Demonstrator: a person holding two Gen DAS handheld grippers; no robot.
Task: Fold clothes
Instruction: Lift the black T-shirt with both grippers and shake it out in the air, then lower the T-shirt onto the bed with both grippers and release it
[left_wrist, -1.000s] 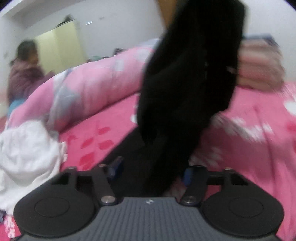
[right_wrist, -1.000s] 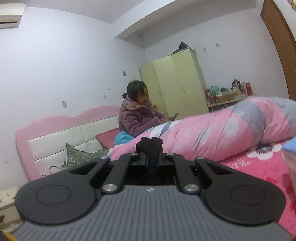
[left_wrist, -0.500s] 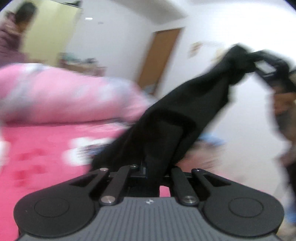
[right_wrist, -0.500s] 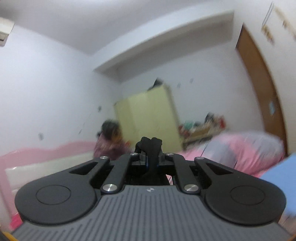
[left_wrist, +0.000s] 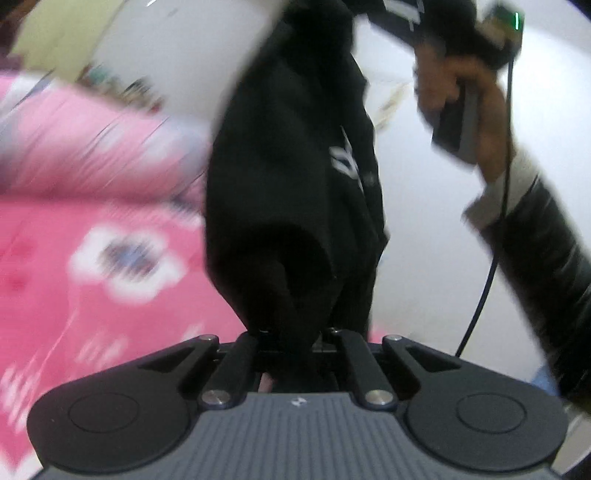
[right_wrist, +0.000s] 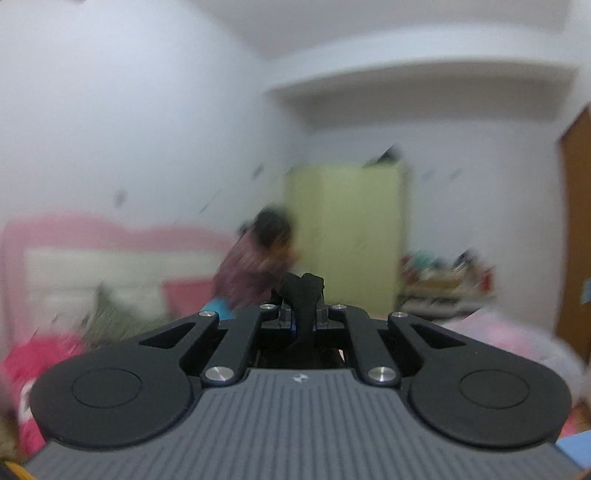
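We hold the black garment (left_wrist: 291, 155) stretched in the air above the pink bed (left_wrist: 74, 266) — our left tool (left_wrist: 291, 339) and right tool (right_wrist: 303, 314) each clamped tight on it.

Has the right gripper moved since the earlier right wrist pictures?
Yes. The right gripper, shut on black cloth, has risen: the wardrobe and pink headboard sit lower in view.
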